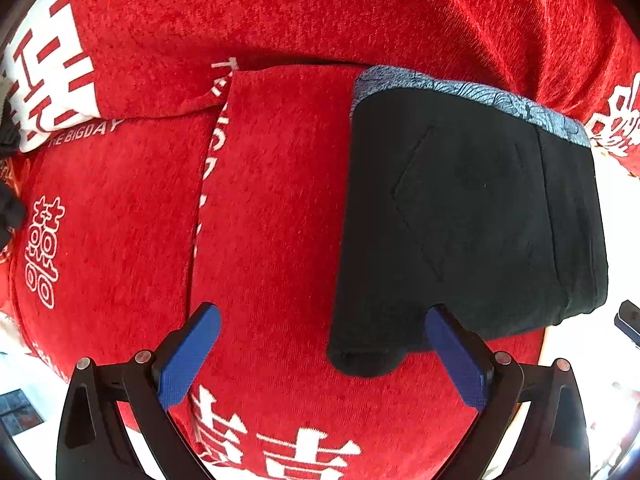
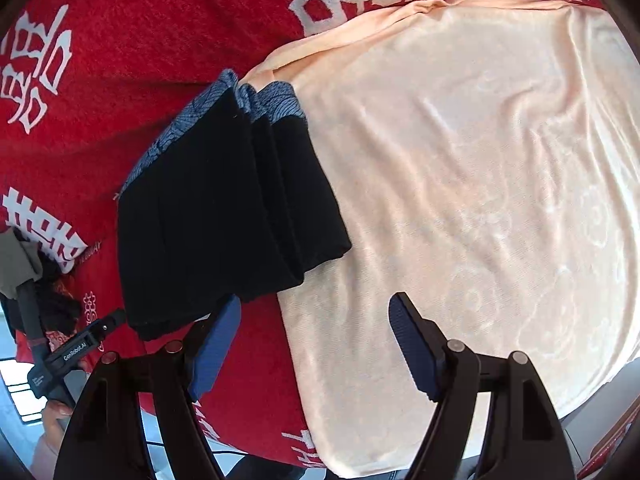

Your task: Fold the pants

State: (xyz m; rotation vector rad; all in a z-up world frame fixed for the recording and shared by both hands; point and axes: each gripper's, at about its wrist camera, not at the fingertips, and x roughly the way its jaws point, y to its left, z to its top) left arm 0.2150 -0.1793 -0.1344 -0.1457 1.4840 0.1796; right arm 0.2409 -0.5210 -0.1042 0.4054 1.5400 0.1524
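Observation:
The black pants lie folded into a compact stack on the red blanket, with a blue patterned waistband at the far edge. My left gripper is open and empty, just in front of the stack's near left corner. In the right wrist view the folded pants lie across the border of the red blanket and a peach cloth. My right gripper is open and empty, near the stack's front right corner. The left gripper body shows at the lower left there.
The red blanket carries white characters and lettering. The peach cloth covers the right side of the surface. A dark garment sits at the far left edge. The surface edge and floor show below both grippers.

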